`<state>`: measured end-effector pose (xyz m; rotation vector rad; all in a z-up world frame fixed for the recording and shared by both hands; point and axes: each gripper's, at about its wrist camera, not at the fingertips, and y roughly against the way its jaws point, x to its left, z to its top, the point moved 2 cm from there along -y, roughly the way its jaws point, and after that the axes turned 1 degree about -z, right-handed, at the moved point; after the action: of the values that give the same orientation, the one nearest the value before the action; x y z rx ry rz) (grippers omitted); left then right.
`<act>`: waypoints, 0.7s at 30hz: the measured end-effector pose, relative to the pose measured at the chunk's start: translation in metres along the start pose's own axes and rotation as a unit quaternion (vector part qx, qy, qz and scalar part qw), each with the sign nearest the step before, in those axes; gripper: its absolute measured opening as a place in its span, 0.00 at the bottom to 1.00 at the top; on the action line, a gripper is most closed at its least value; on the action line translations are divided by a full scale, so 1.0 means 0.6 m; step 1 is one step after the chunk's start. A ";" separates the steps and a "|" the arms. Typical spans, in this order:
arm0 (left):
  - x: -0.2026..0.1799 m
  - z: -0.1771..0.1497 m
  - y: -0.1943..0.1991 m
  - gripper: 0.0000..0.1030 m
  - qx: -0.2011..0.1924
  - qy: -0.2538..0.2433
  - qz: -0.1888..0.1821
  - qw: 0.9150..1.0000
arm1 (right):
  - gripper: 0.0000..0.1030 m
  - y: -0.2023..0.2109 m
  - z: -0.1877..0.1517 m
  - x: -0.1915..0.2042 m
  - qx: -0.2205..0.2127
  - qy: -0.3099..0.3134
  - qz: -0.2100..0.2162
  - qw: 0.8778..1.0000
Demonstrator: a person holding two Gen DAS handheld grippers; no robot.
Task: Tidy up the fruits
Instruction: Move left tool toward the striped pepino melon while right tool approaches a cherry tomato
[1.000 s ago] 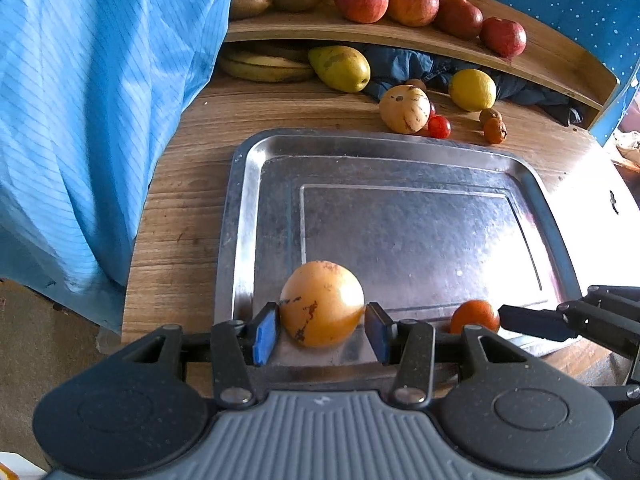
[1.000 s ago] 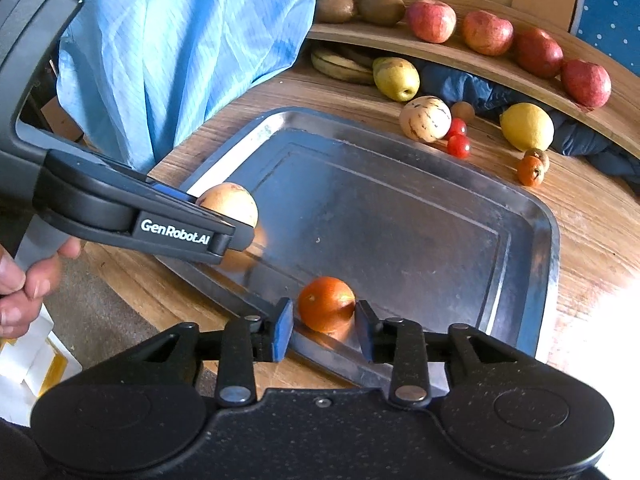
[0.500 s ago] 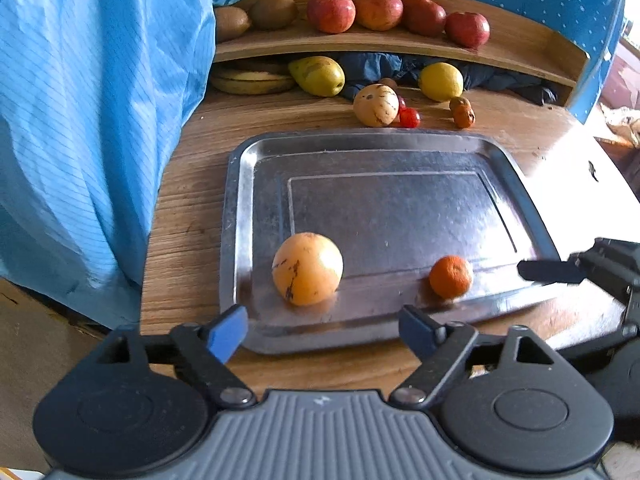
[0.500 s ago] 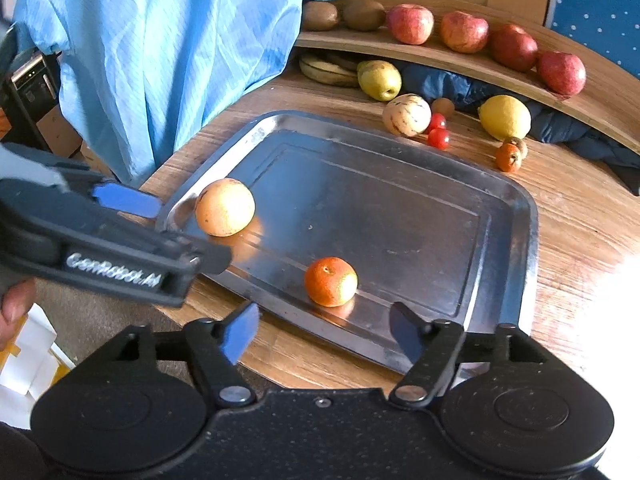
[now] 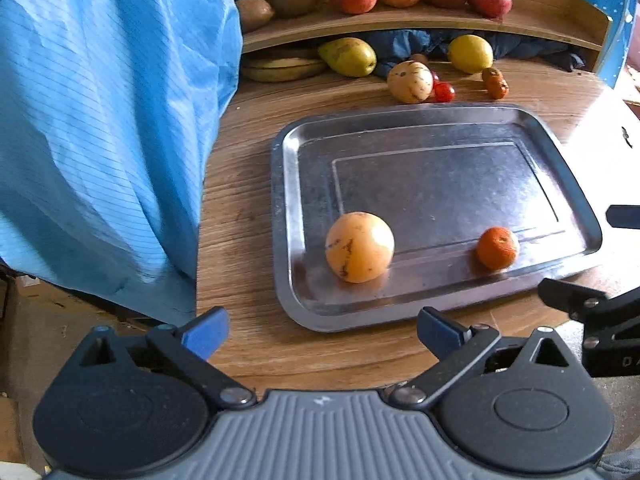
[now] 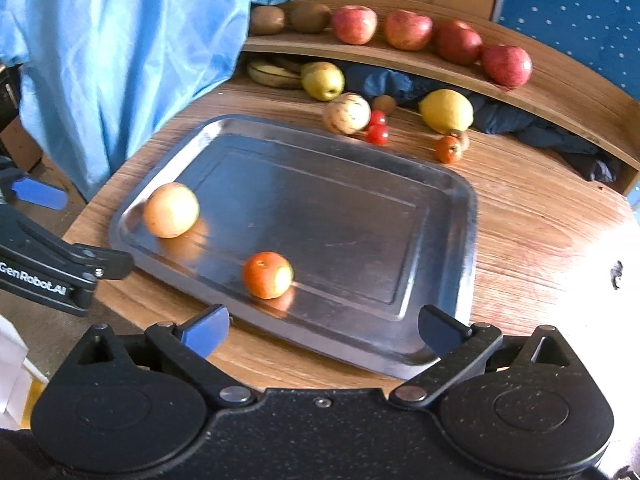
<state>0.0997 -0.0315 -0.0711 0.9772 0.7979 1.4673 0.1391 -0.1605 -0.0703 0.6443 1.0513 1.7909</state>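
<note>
A metal tray (image 5: 420,120) (image 6: 460,200) lies on the round wooden table. On its near side rest a large pale orange fruit (image 5: 359,253) (image 6: 171,210) and a small tangerine (image 5: 497,248) (image 6: 268,275). My left gripper (image 5: 322,332) hangs open just short of the tray's near rim, with nothing between its fingers. In the right wrist view my right gripper (image 6: 324,330) is open too, over the tray's near corner, a little back from the tangerine. The left gripper's body shows at the left edge (image 6: 52,272) of the right wrist view.
Behind the tray lie a speckled melon (image 6: 347,113), cherry tomatoes (image 6: 378,132), a lemon (image 6: 446,110), a pear (image 6: 323,80), bananas (image 6: 274,74) and a small persimmon (image 6: 448,148). Several red apples (image 6: 458,42) and kiwis sit on the curved shelf. Blue cloth (image 5: 108,120) hangs at left.
Both grippers let go of their fruit, opened wide and drew back from the tray. The pale orange fruit and the tangerine now rest free on the tray.
</note>
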 end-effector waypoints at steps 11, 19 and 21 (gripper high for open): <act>0.017 0.046 -0.015 0.99 -0.003 -0.017 0.018 1.000 | 0.99 -0.023 0.034 -0.015 -0.006 -0.013 -0.020 1.000; 0.030 0.093 -0.036 0.99 -0.009 -0.021 0.018 1.000 | 0.99 -0.047 0.071 -0.025 -0.013 -0.026 -0.025 0.999; 0.032 0.105 -0.042 0.99 -0.010 -0.025 0.017 0.999 | 0.99 -0.054 0.080 -0.027 -0.013 -0.028 -0.026 0.999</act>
<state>0.1674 -0.0124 -0.0643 1.0141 0.7323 1.4708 0.1983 -0.1506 -0.0744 0.6426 0.9973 1.7288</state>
